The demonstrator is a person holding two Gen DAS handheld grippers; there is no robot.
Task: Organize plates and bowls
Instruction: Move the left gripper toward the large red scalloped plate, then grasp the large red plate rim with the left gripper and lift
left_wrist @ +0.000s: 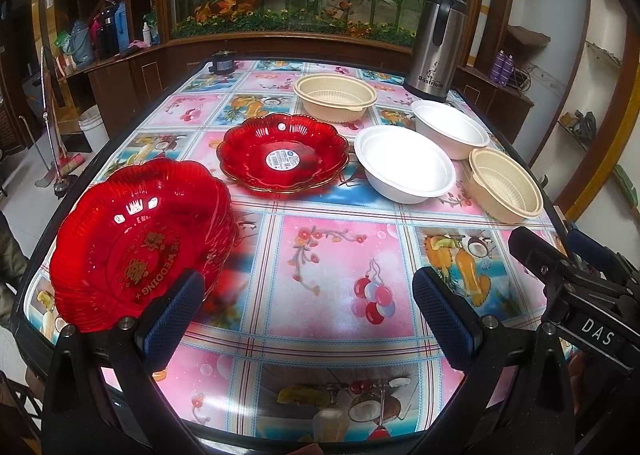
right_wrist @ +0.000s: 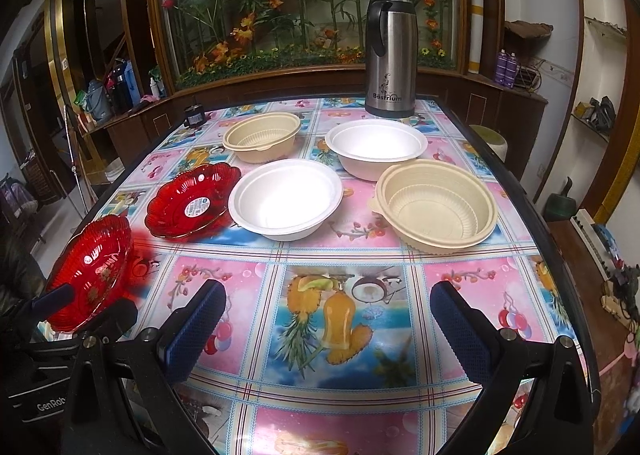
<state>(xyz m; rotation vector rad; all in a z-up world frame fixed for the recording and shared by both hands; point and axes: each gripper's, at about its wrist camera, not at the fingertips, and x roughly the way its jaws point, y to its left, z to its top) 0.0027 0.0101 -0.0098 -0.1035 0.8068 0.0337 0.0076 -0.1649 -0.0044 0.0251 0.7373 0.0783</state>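
A red scalloped plate (left_wrist: 136, 243) lies at the table's near left, its rim by my left finger; it also shows in the right wrist view (right_wrist: 94, 267). A second red plate with a sticker (left_wrist: 283, 153) (right_wrist: 192, 201) lies mid-table. Two white bowls (right_wrist: 286, 199) (right_wrist: 376, 153) and two beige ribbed bowls (right_wrist: 436, 207) (right_wrist: 262, 137) stand beyond. My left gripper (left_wrist: 308, 315) is open and empty over the tablecloth. My right gripper (right_wrist: 328, 327) is open and empty, near the front edge.
A steel thermos jug (right_wrist: 390, 59) stands at the far right of the table (right_wrist: 280, 395). A small dark jar (right_wrist: 195, 115) sits at the far left corner. A flower display case and shelves stand behind. The right gripper's body (left_wrist: 580, 295) shows at right.
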